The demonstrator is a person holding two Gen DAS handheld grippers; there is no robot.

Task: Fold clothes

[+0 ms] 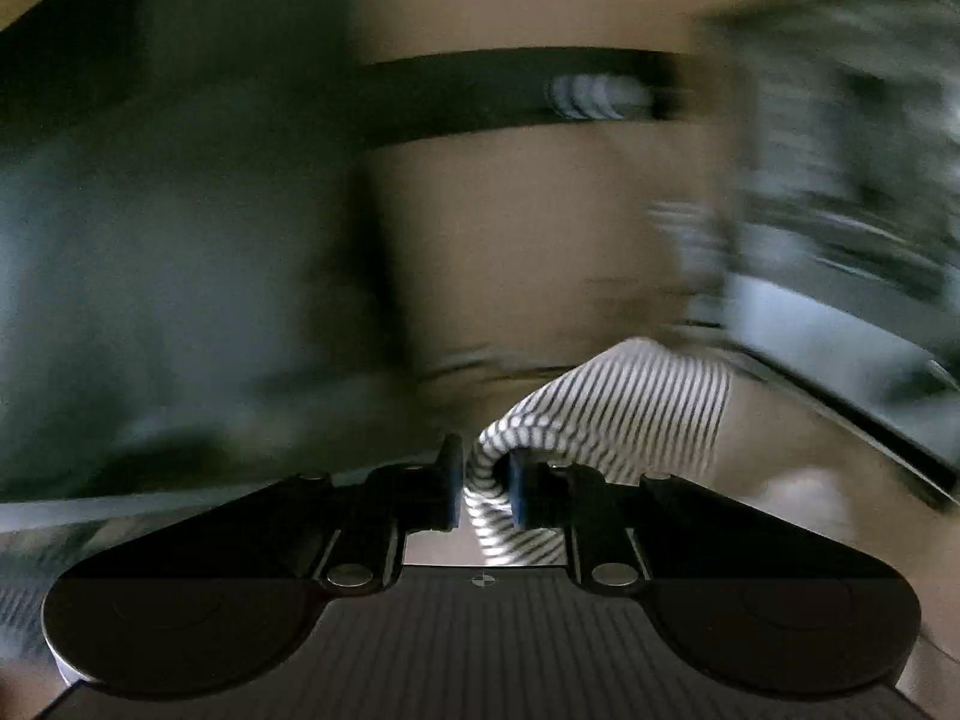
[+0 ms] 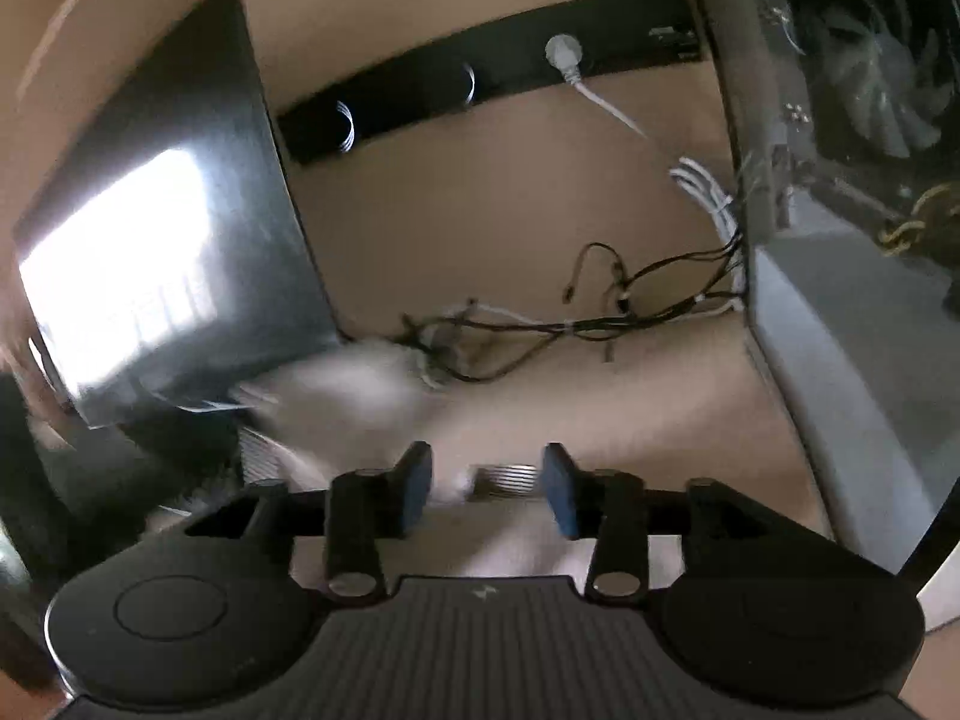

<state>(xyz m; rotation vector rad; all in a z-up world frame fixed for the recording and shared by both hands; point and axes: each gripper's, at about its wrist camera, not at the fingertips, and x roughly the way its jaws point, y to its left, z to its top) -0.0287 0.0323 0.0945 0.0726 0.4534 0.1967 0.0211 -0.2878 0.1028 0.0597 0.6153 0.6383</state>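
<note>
A black-and-white striped garment point(image 1: 606, 414) is pinched between the blue pads of my left gripper point(image 1: 486, 489), which is shut on a bunched fold of it; the cloth hangs out ahead and to the right. The left wrist view is heavily motion-blurred. In the right wrist view my right gripper point(image 2: 487, 489) stands open with its blue pads wide apart and nothing between them. A blurred pale piece of cloth point(image 2: 354, 384) lies just ahead and left of it, and a small striped patch point(image 2: 507, 478) shows low between the fingers.
A dark monitor point(image 2: 168, 228) stands at the left and a glass-sided computer case point(image 2: 852, 120) at the right. A black power strip point(image 2: 492, 72) runs along the beige wall, with a tangle of cables point(image 2: 576, 312) on the tan table point(image 2: 630, 408) below.
</note>
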